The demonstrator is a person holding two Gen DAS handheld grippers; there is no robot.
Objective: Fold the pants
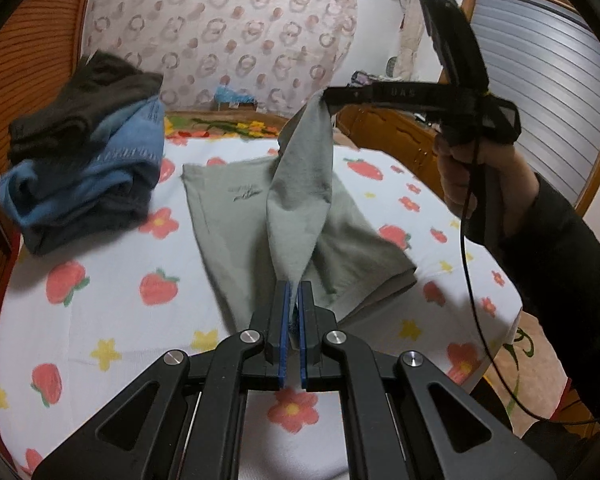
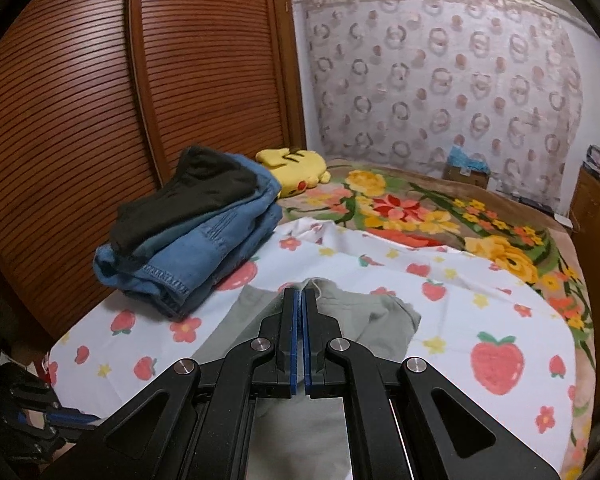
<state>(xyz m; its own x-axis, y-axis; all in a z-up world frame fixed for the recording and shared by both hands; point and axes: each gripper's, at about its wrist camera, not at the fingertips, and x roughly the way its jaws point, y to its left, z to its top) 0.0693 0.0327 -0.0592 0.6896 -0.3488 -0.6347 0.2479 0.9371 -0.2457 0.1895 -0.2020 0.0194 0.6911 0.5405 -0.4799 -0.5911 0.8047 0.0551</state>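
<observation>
With the left gripper (image 1: 294, 292) and right gripper (image 1: 327, 95) each clamped on a raised edge of the grey-green pants (image 1: 236, 216) lying mid-sheet, carry both corners level to the far edge, keeping the fabric taut

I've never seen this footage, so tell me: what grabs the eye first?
The grey-green pants lie mid-bed on the strawberry-print sheet, one edge lifted taut between the left tongs and the right tongs, both clamped on it. Left of them sits a stack of folded jeans and dark clothes.
</observation>
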